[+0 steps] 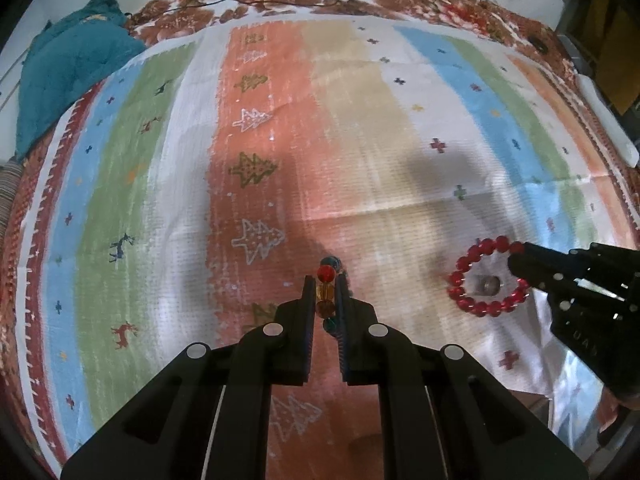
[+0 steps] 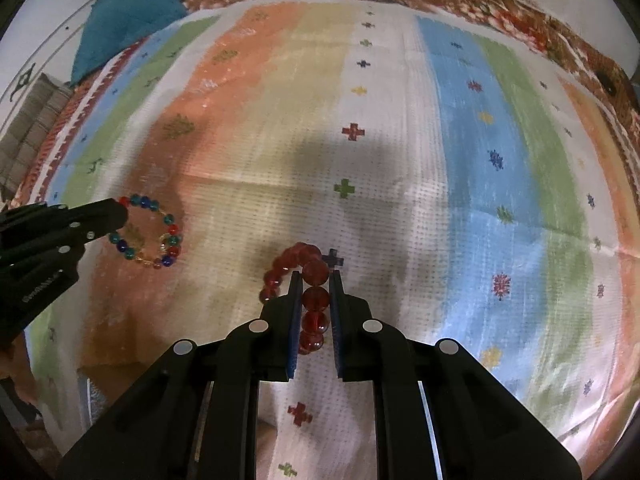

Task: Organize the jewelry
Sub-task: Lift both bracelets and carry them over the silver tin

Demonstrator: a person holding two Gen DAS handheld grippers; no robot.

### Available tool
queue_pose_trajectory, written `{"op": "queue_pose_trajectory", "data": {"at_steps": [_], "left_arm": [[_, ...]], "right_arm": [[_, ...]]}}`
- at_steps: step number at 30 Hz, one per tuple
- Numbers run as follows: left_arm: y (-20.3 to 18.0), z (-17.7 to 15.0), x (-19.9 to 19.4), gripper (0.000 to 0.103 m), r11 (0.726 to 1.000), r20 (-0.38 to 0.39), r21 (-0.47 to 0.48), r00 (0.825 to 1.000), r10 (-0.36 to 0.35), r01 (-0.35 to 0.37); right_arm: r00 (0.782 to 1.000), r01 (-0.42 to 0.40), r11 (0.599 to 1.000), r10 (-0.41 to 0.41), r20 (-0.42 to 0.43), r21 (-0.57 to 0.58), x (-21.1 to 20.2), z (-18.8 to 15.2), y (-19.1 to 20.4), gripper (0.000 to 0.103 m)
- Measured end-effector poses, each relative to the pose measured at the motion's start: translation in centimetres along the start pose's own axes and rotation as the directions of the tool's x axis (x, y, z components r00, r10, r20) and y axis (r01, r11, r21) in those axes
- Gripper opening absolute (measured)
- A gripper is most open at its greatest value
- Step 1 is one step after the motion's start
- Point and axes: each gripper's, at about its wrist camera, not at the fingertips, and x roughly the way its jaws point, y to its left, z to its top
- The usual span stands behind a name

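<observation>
My left gripper (image 1: 325,280) is shut on a bracelet of mixed red, blue, green and amber beads (image 1: 326,294), seen edge-on between its fingers. In the right wrist view the same multicoloured bracelet (image 2: 149,234) hangs as a ring from the left gripper (image 2: 120,214) at the left. My right gripper (image 2: 315,276) is shut on a red bead bracelet (image 2: 314,300), whose loop curls off to the left of the fingers. In the left wrist view that red bracelet (image 1: 486,276) hangs as a ring from the right gripper (image 1: 516,258). Both bracelets are lifted above the striped cloth.
A striped cloth (image 1: 360,140) with tree, deer and cross motifs covers the surface. A teal fabric bundle (image 1: 72,68) lies at the far left corner. A small clear round object (image 1: 486,284) shows through the red ring. A white bar (image 1: 608,120) lies at the right edge.
</observation>
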Motion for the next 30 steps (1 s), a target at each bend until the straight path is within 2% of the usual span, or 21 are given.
{"op": "queue_pose_trajectory", "data": {"at_steps": [8, 14, 17, 30], "left_arm": [[-0.2, -0.5, -1.7, 0.009, 1.000, 0.022, -0.002, 1.000, -0.012, 0.012], [0.1, -0.9, -4.3, 0.009, 0.998, 0.057, -0.029, 0.997, -0.050, 0.052], [-0.1, -1.2, -5.3, 0.009, 0.998, 0.074, -0.035, 0.996, -0.050, 0.052], [-1.7, -3.4, -8.7, 0.009, 0.999, 0.128, 0.015, 0.990, -0.049, 0.048]], "right_arm": [[0.999, -0.017, 1.000, 0.017, 0.030, 0.015, -1.8, -0.6, 0.3, 0.014], [0.998, -0.024, 1.000, 0.023, 0.059, 0.017, -3.5, -1.2, 0.6, 0.014], [0.996, -0.052, 0.998, 0.050, 0.073, 0.026, -4.4, -1.6, 0.7, 0.014], [0.990, -0.003, 0.999, 0.009, 0.138, -0.048, -7.1, -2.9, 2.6, 0.014]]}}
